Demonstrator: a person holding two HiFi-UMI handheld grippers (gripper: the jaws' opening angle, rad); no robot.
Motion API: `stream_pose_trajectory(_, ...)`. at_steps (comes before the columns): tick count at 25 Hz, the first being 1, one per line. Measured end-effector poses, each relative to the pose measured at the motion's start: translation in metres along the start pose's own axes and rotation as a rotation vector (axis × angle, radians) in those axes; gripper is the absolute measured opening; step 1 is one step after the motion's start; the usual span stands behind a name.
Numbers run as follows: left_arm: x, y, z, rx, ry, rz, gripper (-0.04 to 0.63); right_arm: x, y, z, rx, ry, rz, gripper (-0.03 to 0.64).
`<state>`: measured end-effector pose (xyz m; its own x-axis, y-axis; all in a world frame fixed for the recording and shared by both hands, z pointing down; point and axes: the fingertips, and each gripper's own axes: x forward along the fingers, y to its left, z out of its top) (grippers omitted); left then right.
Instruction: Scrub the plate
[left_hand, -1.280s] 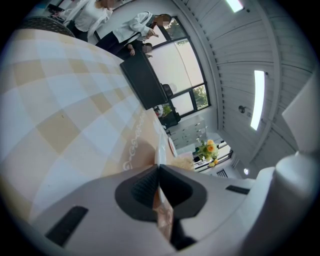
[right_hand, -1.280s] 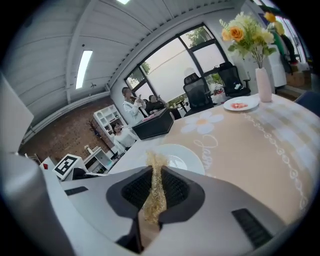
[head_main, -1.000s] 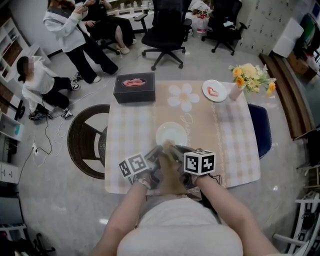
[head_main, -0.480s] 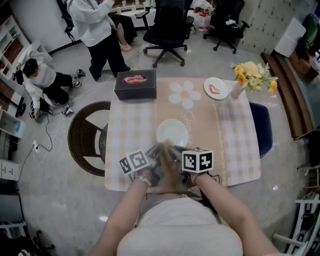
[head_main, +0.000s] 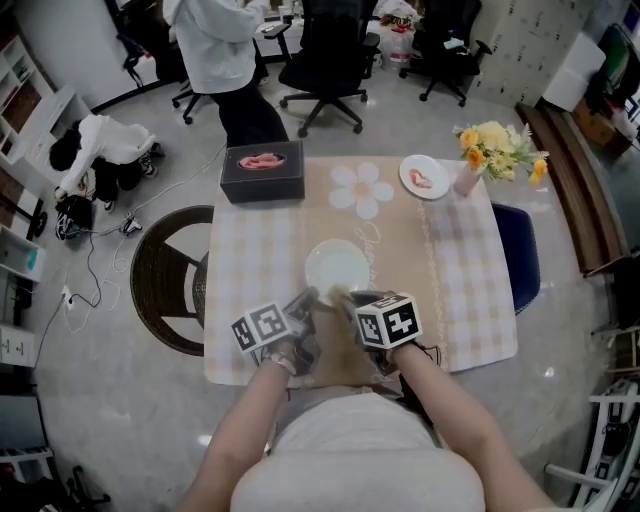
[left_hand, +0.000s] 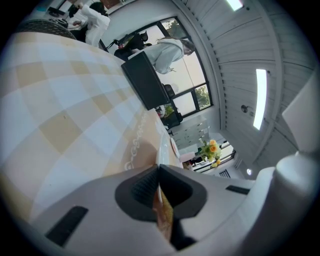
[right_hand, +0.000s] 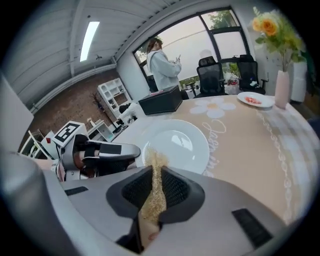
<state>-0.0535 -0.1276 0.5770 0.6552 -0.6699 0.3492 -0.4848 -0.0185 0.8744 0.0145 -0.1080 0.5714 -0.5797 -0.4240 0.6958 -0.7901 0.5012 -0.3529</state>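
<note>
Plate (head_main: 337, 268): white, mid-table on the beige runner (head_main: 395, 250), toward my side | left gripper (left_hand: 159, 171): I read its jaws pinched on the plate's near rim | right gripper (right_hand: 155, 176): jaws clamped on a tan scrub pad (right_hand: 151, 200), pad tip over the plate's near edge

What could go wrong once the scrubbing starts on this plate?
The left claw pinches only the rim of the plate, so a hard push might tip it or slide it on the tablecloth. The right claw grips the scrub pad in a narrow pinch, so it could fold or pull loose.
</note>
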Motion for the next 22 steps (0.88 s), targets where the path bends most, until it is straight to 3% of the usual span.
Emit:
stream_pose_trajectory(11,-0.001,-0.001,0.000,0.001,0.001,-0.001,0.017,-0.005,-0.032,0.001,-0.098,0.044,-0.122,0.054)
stream_pose_trajectory(22,-0.001,-0.002,-0.001,0.015,-0.005,-0.002,0.017,-0.006,-0.073,0.022,-0.111,-0.018,-0.255,0.054)
